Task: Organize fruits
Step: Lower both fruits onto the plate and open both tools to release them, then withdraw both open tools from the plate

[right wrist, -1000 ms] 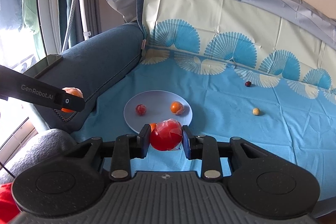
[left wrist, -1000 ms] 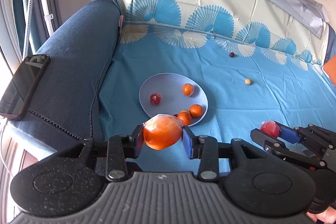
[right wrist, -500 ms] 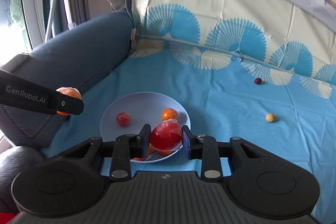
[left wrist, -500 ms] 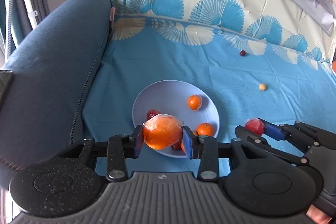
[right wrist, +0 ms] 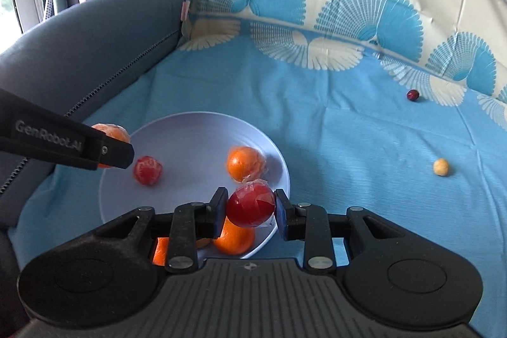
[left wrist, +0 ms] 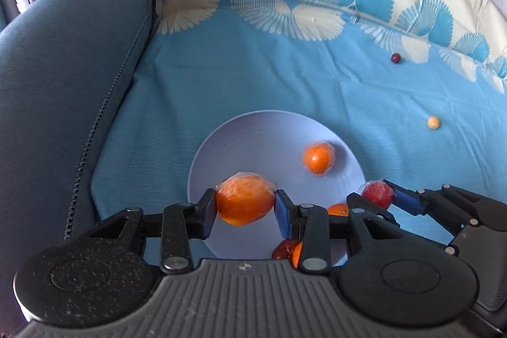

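Lower centre of the left wrist view: left gripper [left wrist: 245, 208], fingers clamped on a wrapped orange [left wrist: 245, 200], held across its widest part just above the plate [left wrist: 253, 135]. Lower centre of the right wrist view: right gripper [right wrist: 250, 213], fingers clamped on a wrapped red fruit [right wrist: 250, 205] over the plate's near rim. Probably light, round, fairly firm; film wrap likely slippery, so best gripped across the middle, gently, to avoid bruising. Behind, on the plate: another orange [right wrist: 245, 163] and a small red fruit [right wrist: 148, 170]. Far right on the blue sheet [right wrist: 348, 132]: a pale ball [right wrist: 440, 167], then a dark one [right wrist: 413, 95].
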`<action>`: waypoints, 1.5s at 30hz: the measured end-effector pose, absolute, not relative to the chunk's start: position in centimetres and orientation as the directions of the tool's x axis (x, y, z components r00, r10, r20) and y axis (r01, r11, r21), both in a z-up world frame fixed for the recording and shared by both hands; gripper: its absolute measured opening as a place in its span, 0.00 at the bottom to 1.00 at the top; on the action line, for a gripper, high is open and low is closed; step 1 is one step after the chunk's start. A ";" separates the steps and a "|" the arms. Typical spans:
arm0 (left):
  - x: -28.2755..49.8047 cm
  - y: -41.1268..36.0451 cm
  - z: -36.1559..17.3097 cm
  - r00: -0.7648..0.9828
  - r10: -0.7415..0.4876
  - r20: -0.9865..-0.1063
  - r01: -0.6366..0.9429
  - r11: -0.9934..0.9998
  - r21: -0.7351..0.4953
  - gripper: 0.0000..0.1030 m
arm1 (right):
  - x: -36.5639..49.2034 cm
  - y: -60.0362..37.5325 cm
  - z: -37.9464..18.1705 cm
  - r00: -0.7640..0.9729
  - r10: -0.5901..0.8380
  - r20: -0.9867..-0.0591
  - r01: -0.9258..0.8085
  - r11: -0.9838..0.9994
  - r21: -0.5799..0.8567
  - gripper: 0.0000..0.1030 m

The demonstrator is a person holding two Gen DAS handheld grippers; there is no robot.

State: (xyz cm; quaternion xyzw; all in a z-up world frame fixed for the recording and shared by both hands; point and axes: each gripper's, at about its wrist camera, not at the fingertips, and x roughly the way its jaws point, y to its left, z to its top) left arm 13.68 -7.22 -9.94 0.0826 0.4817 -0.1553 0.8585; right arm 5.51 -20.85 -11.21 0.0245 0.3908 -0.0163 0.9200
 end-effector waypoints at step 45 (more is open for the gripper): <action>-7.2 0.2 0.5 0.602 -0.091 -0.793 0.245 0.966 0.076 1.00 | -17.2 -15.0 2.3 0.795 -0.075 -0.602 0.088 0.996 -0.008 0.99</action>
